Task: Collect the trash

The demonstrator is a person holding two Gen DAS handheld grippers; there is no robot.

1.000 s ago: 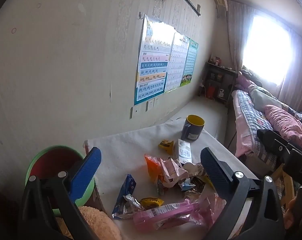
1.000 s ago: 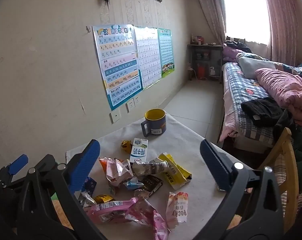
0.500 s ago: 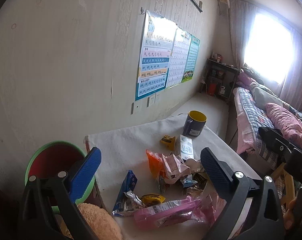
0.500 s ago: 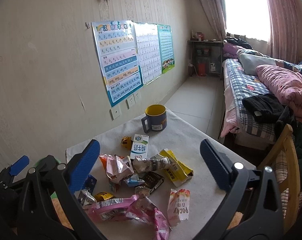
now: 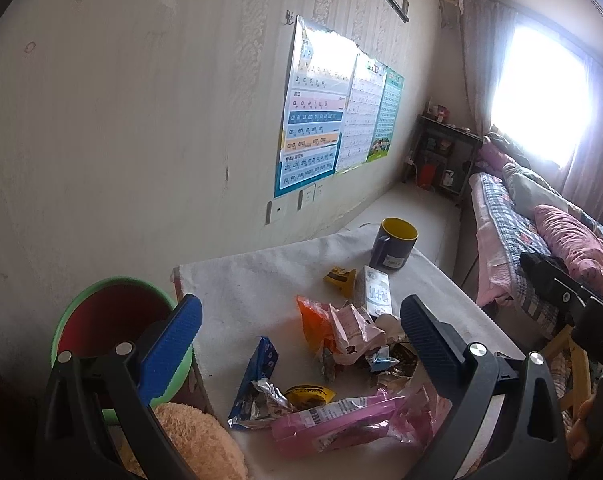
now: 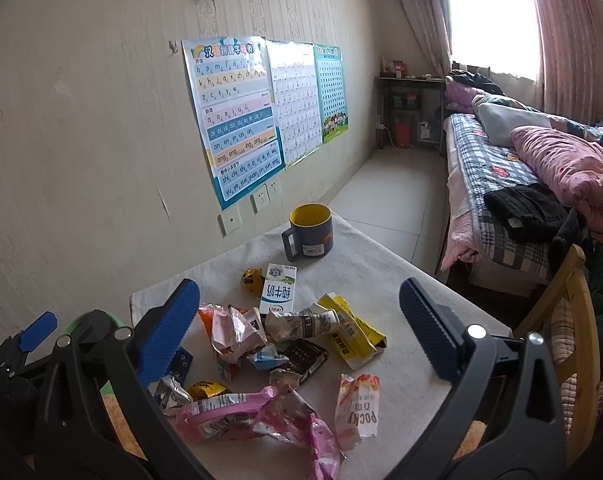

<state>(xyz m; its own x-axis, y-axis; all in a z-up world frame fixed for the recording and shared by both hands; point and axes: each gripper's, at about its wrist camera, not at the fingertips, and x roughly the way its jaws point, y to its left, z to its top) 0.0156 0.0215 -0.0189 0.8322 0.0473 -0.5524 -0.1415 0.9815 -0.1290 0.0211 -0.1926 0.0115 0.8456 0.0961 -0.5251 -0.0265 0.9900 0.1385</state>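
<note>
Several snack wrappers lie piled on a small white-clothed table point(image 5: 261, 276): a pink wrapper point(image 5: 333, 420) point(image 6: 237, 412), a blue one point(image 5: 257, 368), an orange one point(image 5: 313, 320), a yellow one point(image 6: 353, 336), a Pocky bag point(image 6: 357, 404) and a milk carton point(image 5: 375, 292) point(image 6: 277, 288). A green bin with a red liner point(image 5: 113, 332) stands left of the table. My left gripper point(image 5: 301, 344) is open and empty above the near wrappers. My right gripper point(image 6: 301, 320) is open and empty above the pile.
A dark blue mug with yellow inside point(image 5: 395, 242) point(image 6: 309, 232) stands at the table's far end. A tan plush toy point(image 5: 193, 440) lies at the near left. A wooden chair point(image 6: 561, 312) and a bed point(image 6: 521, 176) are to the right. Posters hang on the left wall point(image 6: 237, 116).
Both grippers have drifted slightly; the views tilted down a little toward the table. Both stay open and empty. Nothing on the table has moved.
</note>
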